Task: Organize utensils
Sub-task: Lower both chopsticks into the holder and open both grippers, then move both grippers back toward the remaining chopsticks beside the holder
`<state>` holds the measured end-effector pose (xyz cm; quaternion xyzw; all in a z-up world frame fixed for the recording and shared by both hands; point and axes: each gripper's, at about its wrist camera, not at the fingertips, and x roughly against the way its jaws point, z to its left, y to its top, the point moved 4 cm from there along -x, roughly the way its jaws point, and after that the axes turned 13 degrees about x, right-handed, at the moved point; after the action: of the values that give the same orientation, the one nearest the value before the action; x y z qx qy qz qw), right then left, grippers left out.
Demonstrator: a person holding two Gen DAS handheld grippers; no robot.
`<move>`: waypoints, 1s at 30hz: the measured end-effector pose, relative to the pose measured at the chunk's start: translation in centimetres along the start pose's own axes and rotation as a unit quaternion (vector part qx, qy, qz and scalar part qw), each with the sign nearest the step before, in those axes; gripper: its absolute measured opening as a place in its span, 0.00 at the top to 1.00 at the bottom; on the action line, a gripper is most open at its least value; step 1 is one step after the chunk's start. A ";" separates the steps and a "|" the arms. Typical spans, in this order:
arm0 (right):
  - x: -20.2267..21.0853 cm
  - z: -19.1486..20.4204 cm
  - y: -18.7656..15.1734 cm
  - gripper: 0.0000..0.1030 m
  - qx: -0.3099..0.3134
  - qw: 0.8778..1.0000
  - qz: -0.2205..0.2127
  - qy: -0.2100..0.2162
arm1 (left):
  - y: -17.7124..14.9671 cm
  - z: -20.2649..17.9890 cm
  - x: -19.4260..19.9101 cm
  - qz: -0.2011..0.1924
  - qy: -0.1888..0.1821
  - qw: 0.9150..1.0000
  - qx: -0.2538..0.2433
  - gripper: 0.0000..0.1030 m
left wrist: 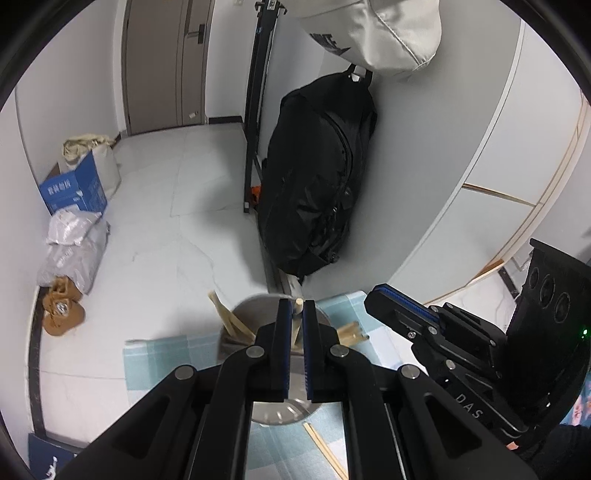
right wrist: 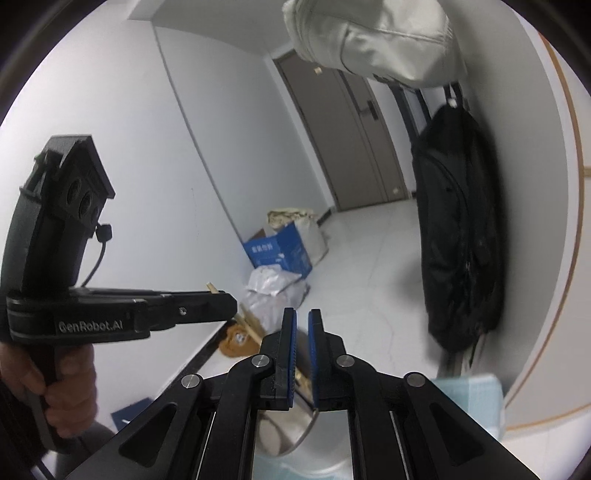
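Note:
A steel utensil cup (left wrist: 255, 301) stands on a blue checked cloth (left wrist: 155, 363) with several wooden chopsticks (left wrist: 231, 325) leaning in it. Right above the cup, my left gripper (left wrist: 296, 308) is shut on one upright chopstick (left wrist: 297, 303). More chopstick ends (left wrist: 351, 332) show behind its right finger. To the right, my right gripper (left wrist: 375, 291) reaches in from the side. In the right wrist view my right gripper (right wrist: 302, 315) shows a narrow gap with nothing between the pads, above the cup's rim (right wrist: 309, 424). The left gripper (right wrist: 231, 304) is to its left, a chopstick tip (right wrist: 211, 286) poking past it.
A loose chopstick pair (left wrist: 325, 450) lies on the cloth near me. A black bag (left wrist: 317, 177) hangs on the wall behind the cup under a grey cap (left wrist: 376, 33). On the floor are a blue box (left wrist: 74, 192), plastic bags (left wrist: 74, 243) and brown slippers (left wrist: 61, 310).

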<state>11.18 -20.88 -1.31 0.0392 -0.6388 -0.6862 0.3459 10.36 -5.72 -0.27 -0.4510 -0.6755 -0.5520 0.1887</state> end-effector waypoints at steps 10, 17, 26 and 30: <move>2.9 0.0 -0.5 0.60 -0.041 0.999 0.009 -0.001 | -1.3 0.2 1.8 -0.023 0.019 0.999 0.016 0.77; 5.5 0.9 -1.0 0.44 -0.045 0.999 0.000 -0.004 | -2.7 -0.1 3.5 -0.054 0.040 0.998 0.011 0.64; 8.5 2.5 -1.9 0.27 -0.041 0.999 0.003 -0.018 | -5.2 -0.4 5.6 -0.092 0.063 0.994 0.010 0.46; 9.7 3.3 -2.4 0.21 -0.036 0.999 0.003 -0.025 | -6.3 -0.4 6.0 -0.097 0.070 0.993 0.012 0.46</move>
<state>1.17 -23.31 0.85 0.0075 -0.6223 -0.7083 0.3331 2.01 -3.62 0.78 -0.3415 -0.7077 -0.5899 0.1858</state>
